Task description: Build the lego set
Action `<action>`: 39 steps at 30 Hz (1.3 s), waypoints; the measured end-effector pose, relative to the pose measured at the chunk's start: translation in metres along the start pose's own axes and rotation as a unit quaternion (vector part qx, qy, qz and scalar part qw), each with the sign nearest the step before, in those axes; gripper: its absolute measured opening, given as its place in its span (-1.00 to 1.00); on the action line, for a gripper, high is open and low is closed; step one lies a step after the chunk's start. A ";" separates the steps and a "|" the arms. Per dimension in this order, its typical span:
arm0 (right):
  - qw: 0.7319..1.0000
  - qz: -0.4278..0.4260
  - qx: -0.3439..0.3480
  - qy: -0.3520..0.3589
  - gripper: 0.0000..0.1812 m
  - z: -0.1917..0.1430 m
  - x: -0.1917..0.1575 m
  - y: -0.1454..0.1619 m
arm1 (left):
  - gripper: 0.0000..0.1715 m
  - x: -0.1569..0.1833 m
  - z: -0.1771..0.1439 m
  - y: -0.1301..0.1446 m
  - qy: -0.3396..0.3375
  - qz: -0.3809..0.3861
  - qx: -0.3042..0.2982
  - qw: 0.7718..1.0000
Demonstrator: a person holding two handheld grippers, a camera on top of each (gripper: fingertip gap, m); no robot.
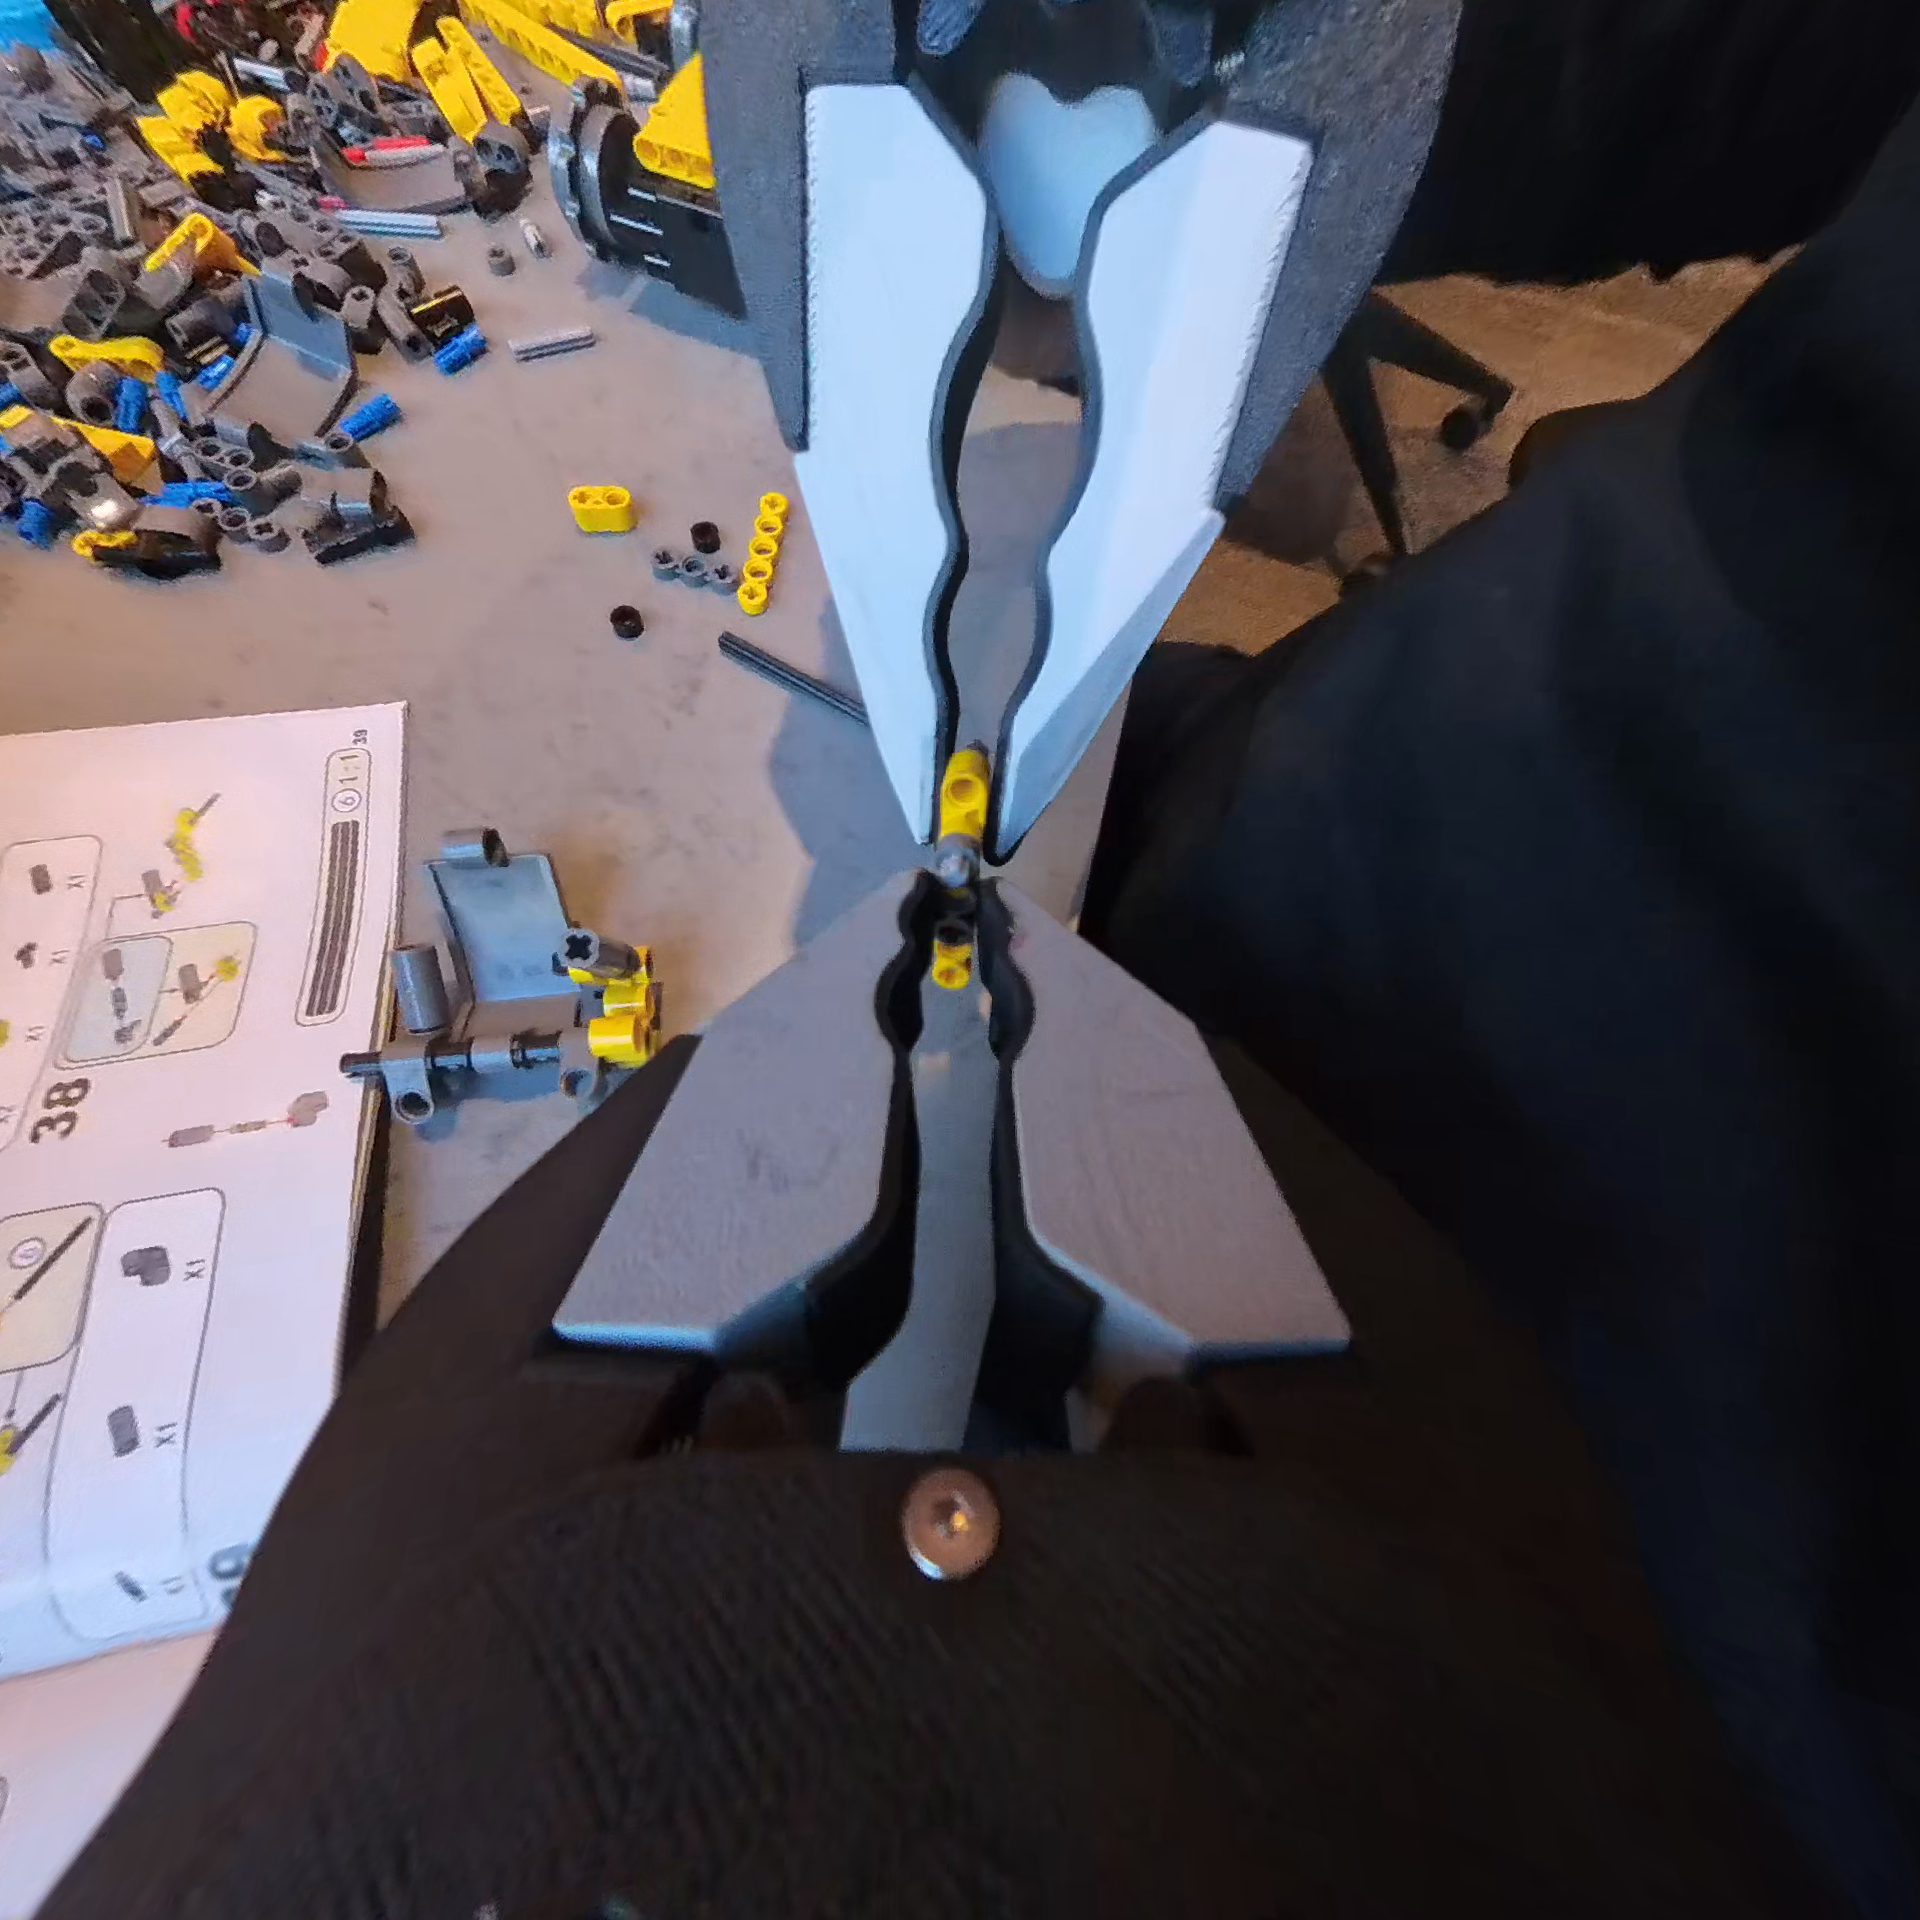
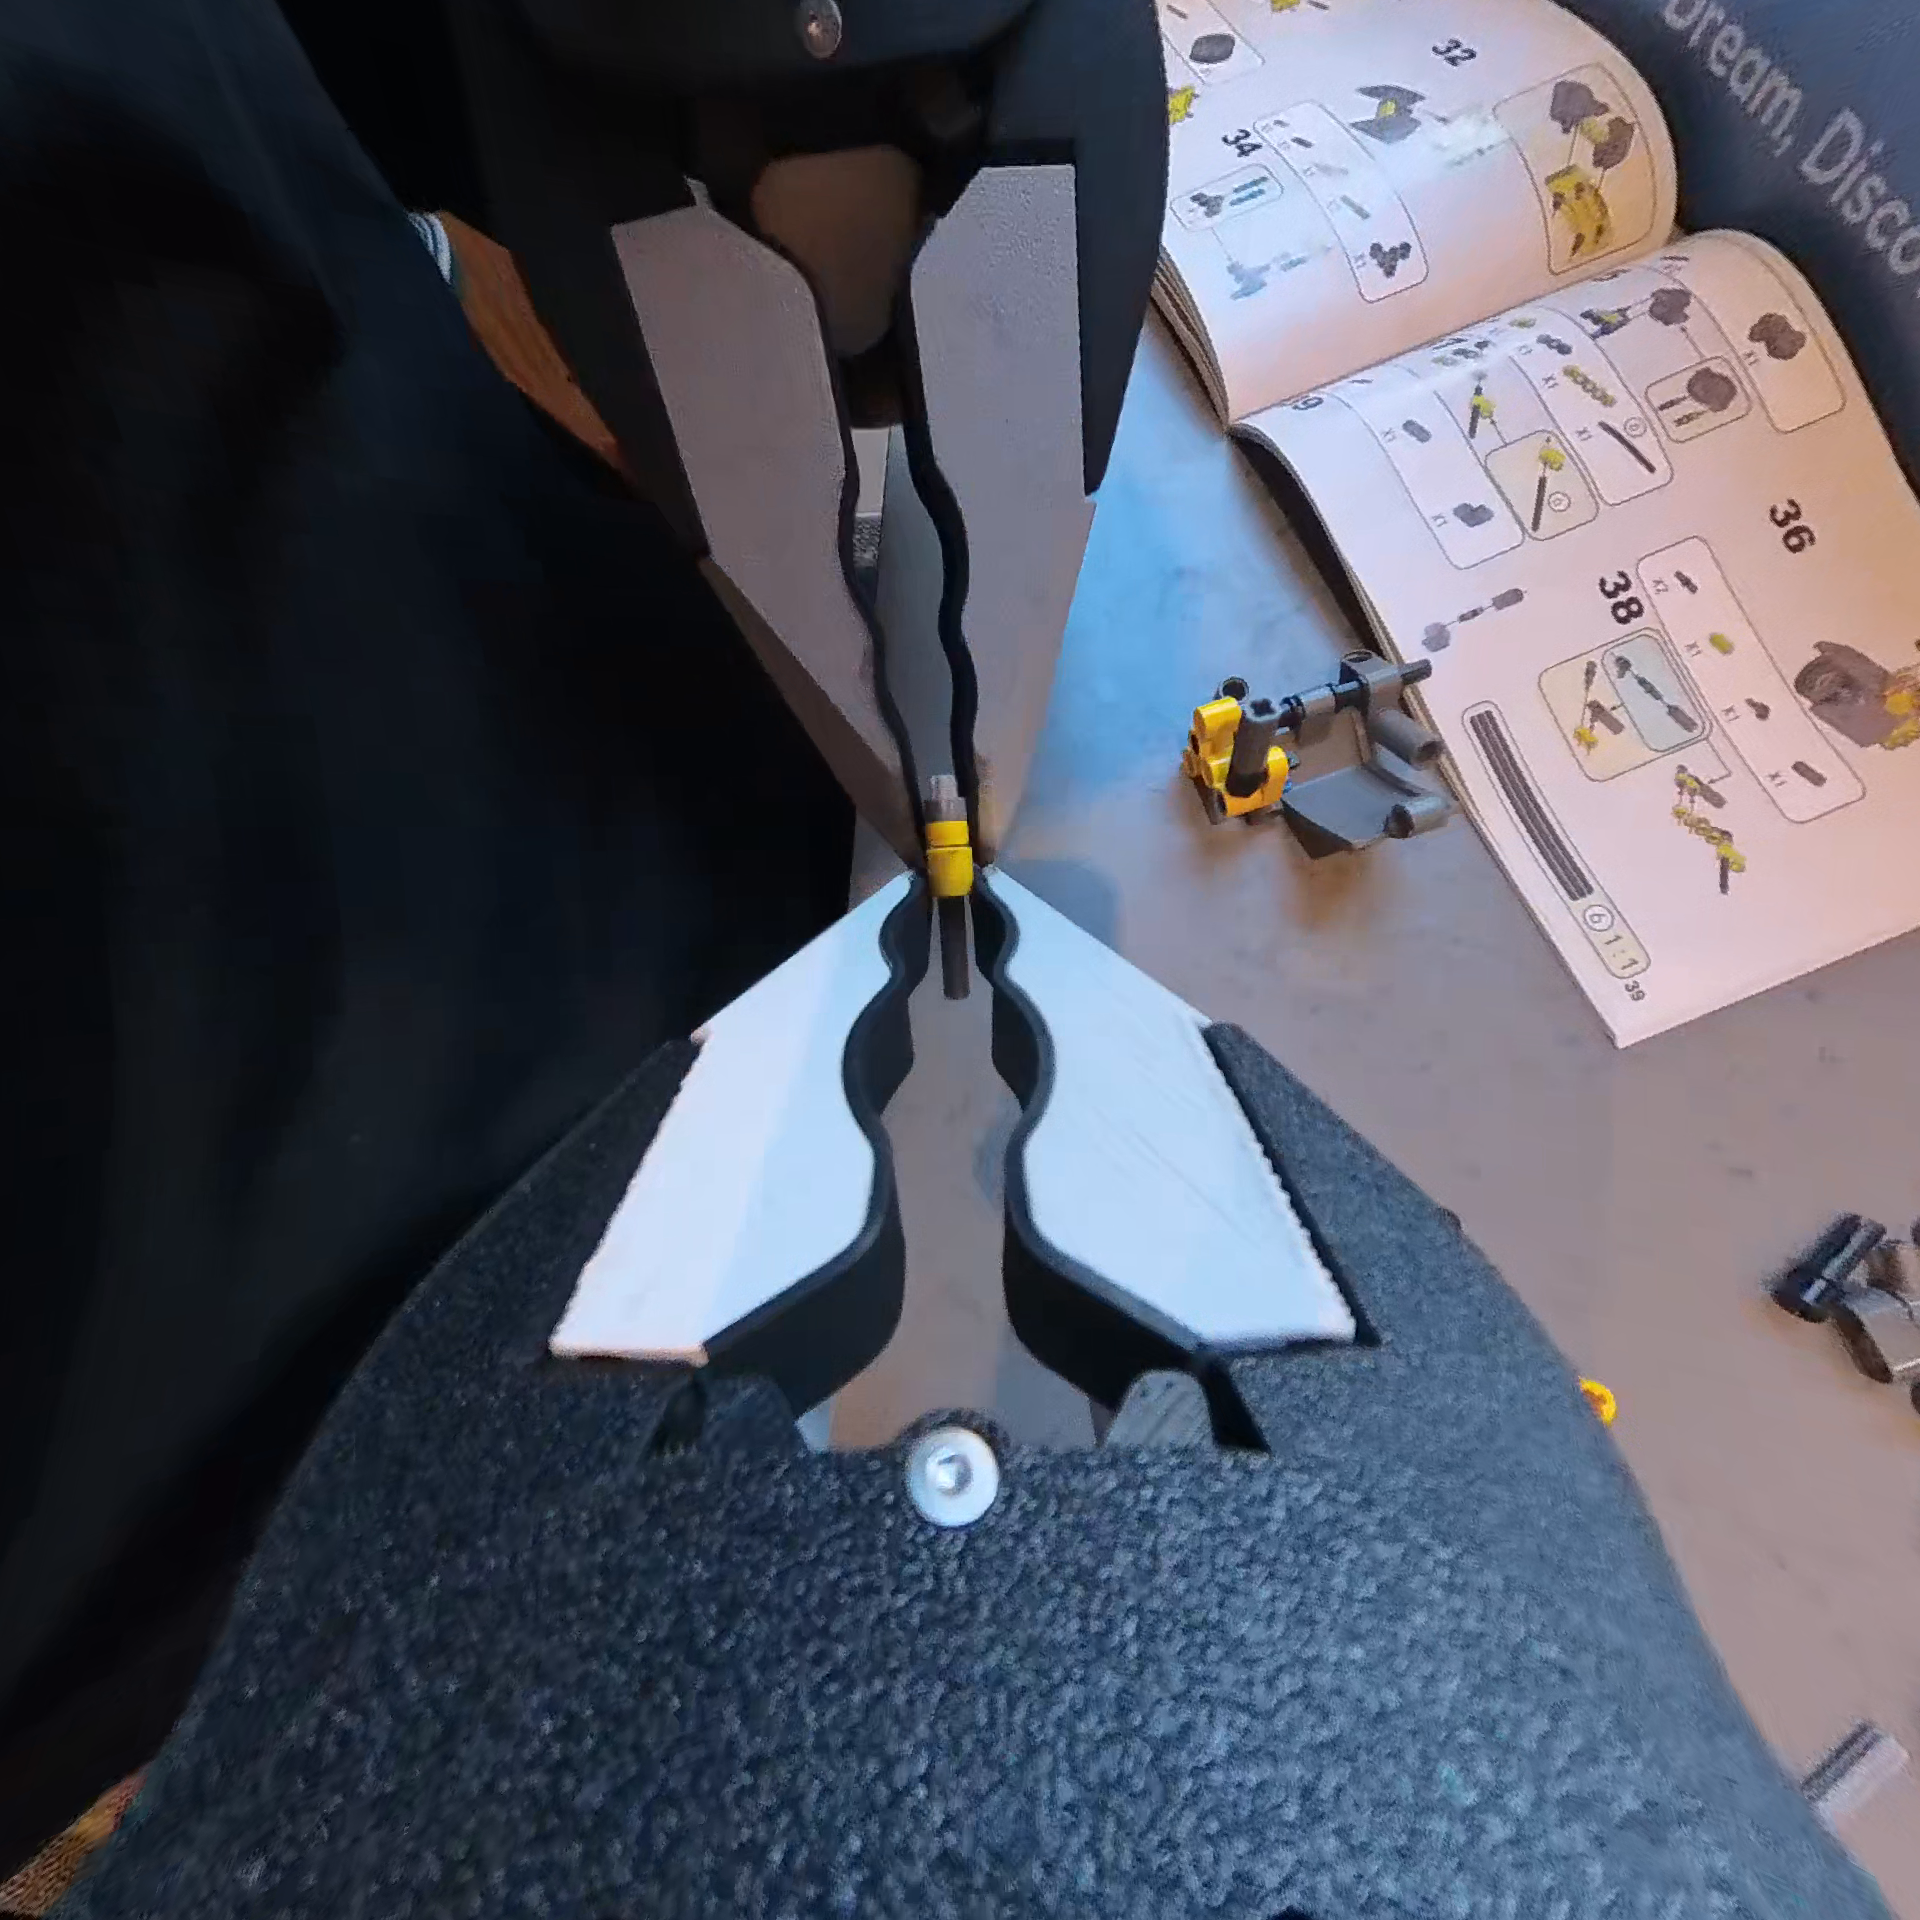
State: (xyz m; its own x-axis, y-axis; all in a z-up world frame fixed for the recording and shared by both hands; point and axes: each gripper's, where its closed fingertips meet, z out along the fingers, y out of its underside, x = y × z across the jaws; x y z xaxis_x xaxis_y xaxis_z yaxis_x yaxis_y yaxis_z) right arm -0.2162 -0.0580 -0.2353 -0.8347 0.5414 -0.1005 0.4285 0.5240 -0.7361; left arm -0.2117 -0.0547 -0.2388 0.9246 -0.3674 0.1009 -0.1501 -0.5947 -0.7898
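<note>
The left gripper (image 1: 954, 914) and the right gripper (image 2: 951, 883) meet tip to tip above the bench (image 1: 582, 665), near its edge. Each is closed on one end of a small assembly: a thin dark axle (image 2: 952, 951) with a yellow connector (image 2: 948, 847) on it. In the left wrist view the right gripper comes in from 12 o'clock, pinching a yellow connector.

The assembly seems light, stiff and smooth, so it may slip or twist; holding it close to the yellow connector looks best.

The bench is grey and flat. An open instruction booklet (image 1: 177, 1091) lies at 9 o'clock, a grey and yellow sub-assembly (image 1: 520, 987) just beside it, and a pile of loose parts (image 1: 187, 343) at 10 o'clock. An office chair base (image 1: 1403, 416) stands on carpet beyond.
</note>
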 end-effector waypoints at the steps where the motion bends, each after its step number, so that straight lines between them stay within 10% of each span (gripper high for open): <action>1: 1.000 0.005 0.005 -0.008 -0.92 0.000 0.000 0.001 | -0.93 0.001 0.000 0.000 0.004 -0.011 -0.001 1.000; 6: 0.994 0.055 0.077 -0.058 -0.98 -0.008 -0.004 -0.012 | -0.93 0.005 0.008 0.007 -0.012 0.006 -0.035 0.999; 14: 0.999 0.004 0.032 -0.030 -0.73 -0.010 -0.006 -0.004 | -0.93 -0.001 0.009 0.003 -0.030 -0.012 -0.020 0.999; 19: 0.999 -0.039 -0.015 -0.004 -0.92 -0.002 -0.002 0.006 | -0.93 0.003 0.010 0.000 -0.030 0.005 -0.018 0.999; 39: 0.973 -0.183 -0.018 0.142 -0.93 0.003 -0.016 0.008 | -0.98 0.023 0.000 0.006 0.156 -0.213 0.023 0.964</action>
State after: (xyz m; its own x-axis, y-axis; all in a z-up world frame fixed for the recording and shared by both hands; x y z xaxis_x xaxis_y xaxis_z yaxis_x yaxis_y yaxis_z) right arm -0.2008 -0.0643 -0.2418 -0.8066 0.4709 0.3572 0.1359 0.7359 -0.6633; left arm -0.1915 -0.0665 -0.2415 0.7475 -0.2982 0.5936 0.2419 -0.7101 -0.6613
